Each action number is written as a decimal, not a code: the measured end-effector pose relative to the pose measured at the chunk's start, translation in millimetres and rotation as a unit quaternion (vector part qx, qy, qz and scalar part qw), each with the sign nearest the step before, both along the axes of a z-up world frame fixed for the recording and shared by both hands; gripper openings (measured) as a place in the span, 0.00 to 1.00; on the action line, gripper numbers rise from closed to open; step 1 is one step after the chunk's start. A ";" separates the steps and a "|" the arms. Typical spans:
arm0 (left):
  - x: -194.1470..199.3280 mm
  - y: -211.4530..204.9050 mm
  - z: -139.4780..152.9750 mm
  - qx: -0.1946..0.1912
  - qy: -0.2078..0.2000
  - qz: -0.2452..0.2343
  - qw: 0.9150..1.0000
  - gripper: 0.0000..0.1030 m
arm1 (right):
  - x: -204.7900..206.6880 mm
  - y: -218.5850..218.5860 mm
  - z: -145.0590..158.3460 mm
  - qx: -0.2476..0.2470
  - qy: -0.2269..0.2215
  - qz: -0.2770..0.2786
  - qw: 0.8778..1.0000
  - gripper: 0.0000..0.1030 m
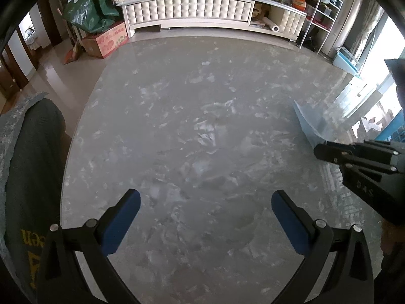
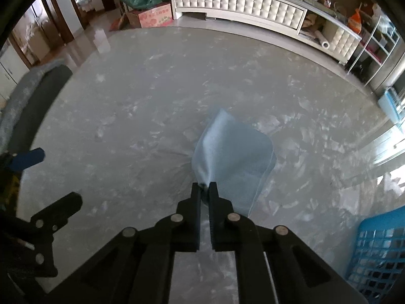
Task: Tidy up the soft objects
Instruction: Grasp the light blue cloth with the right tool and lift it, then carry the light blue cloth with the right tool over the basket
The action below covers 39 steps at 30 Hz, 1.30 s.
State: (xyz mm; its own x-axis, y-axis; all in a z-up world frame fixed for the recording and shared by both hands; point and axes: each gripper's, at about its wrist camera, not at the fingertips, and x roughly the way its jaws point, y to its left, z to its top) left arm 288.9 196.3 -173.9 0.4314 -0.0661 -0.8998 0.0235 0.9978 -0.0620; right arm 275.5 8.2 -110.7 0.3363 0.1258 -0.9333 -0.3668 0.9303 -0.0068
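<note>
Over grey marbled table (image 1: 202,116): right gripper (image 2: 205,186) pinching corner of light blue cloth (image 2: 233,152), cloth draped forward onto tabletop. Left gripper (image 1: 205,202) spread wide, nothing between fingers. Blue basket (image 2: 379,250) at right edge.

left gripper (image 1: 205,204): black linkage arms, blue pads, silver pivot screws | right gripper (image 2: 205,187): black fingers, silver pivot screws, embossed lettering on its body
</note>
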 end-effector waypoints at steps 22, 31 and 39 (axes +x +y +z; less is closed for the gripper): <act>-87.5 -76.1 111.2 -0.019 -0.063 -0.038 0.997 1.00 | -99.7 -81.5 135.6 0.150 -0.039 -0.006 0.988 0.05; -124.4 -137.3 147.2 -0.026 -0.085 -0.062 0.994 1.00 | -137.5 -137.5 160.3 0.166 -0.070 -0.021 0.983 0.05; -129.5 -196.6 152.9 -0.030 -0.079 -0.100 0.991 1.00 | -142.4 -167.4 162.0 0.168 -0.090 -0.048 0.980 0.05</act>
State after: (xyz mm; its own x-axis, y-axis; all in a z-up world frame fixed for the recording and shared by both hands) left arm 159.3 -0.3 -21.0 0.5387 -0.2156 -0.8144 0.2349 0.9668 -0.1006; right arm 133.1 -159.1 51.2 0.5178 0.3755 -0.7687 -0.2976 0.9215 0.2496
